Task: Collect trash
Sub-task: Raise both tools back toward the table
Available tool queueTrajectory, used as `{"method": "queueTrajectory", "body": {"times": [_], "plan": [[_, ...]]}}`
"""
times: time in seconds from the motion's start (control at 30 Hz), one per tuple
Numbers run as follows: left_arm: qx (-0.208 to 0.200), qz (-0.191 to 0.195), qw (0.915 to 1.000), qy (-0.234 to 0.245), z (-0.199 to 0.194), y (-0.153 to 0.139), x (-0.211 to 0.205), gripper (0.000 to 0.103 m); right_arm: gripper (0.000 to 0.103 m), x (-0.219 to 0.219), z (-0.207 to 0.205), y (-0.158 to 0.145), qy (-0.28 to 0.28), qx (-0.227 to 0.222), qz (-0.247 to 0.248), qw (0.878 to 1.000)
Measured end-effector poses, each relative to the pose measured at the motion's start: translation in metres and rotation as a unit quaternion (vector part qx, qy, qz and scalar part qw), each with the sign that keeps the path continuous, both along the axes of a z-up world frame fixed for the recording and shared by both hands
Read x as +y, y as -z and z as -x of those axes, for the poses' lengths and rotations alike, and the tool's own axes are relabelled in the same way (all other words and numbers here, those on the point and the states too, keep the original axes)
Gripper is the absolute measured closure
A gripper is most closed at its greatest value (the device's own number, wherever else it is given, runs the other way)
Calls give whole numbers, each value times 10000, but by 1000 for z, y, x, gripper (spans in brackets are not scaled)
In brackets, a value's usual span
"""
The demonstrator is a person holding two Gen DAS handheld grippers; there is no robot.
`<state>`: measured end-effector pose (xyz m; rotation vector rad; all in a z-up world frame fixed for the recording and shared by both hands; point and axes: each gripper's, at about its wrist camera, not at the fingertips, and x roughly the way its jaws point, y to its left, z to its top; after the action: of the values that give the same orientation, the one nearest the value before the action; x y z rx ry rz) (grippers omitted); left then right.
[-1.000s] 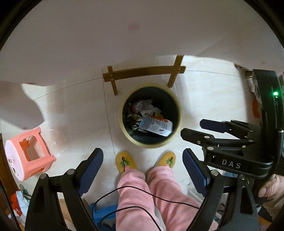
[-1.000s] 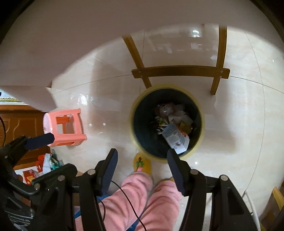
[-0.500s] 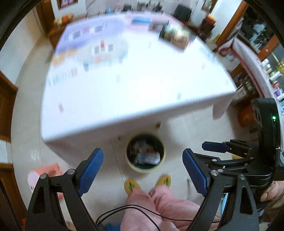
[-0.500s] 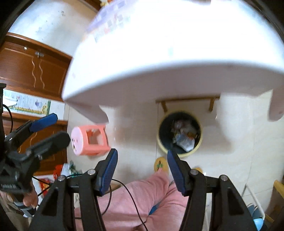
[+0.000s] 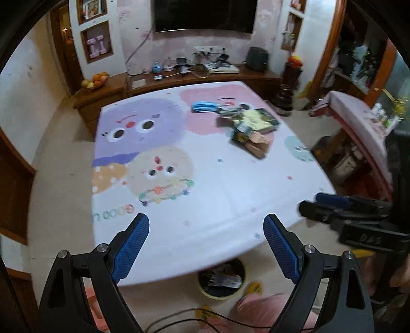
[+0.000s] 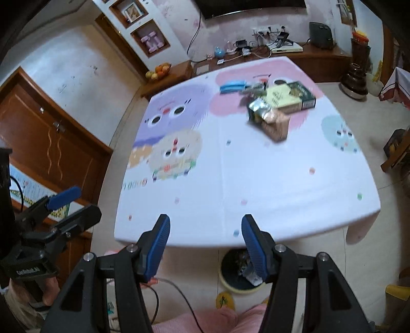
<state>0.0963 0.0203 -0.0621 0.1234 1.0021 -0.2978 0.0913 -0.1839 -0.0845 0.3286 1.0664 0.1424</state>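
Left gripper (image 5: 206, 246) & right gripper (image 6: 203, 242): jaws wide apart, nothing between the pads, above table (image 5: 230, 205) (trash pile (image 5: 246, 125) at far side).

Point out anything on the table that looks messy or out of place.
A loose heap of packets and boxes lies jumbled on the far part of the table, with a blue item beside it. The rest of the cloth is bare. Blur hides the details.

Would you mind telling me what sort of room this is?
Most likely a home living room: a wall television, a wooden sideboard holding a fruit bowl, and a table with a cartoon cloth.
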Motion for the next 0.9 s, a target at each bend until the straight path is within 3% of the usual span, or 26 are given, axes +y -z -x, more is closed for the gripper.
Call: {"method": "queueTrajectory", "body": {"times": [0.2, 0.3, 0.5, 0.73, 0.9], "plan": [[174, -361, 9982, -449, -49, 26, -11, 13, 45, -24, -55, 13, -235, 84, 37, 9997], [310, -627, 9943, -801, -81, 43, -24, 13, 45, -43, -88, 31, -349, 240, -34, 9991], [730, -788, 9862, -1261, -130, 65, -54, 13, 45, -80, -147, 53, -704, 529, 134, 9960], [1095, -850, 9729, -1852, -169, 89, -82, 13, 45, -109, -197, 74, -1314, 680, 425, 9881], [1168, -1101, 9662, -2017, -180, 98, -97, 13, 45, -116, -219, 94, -1553, 840, 256, 9840]]}}
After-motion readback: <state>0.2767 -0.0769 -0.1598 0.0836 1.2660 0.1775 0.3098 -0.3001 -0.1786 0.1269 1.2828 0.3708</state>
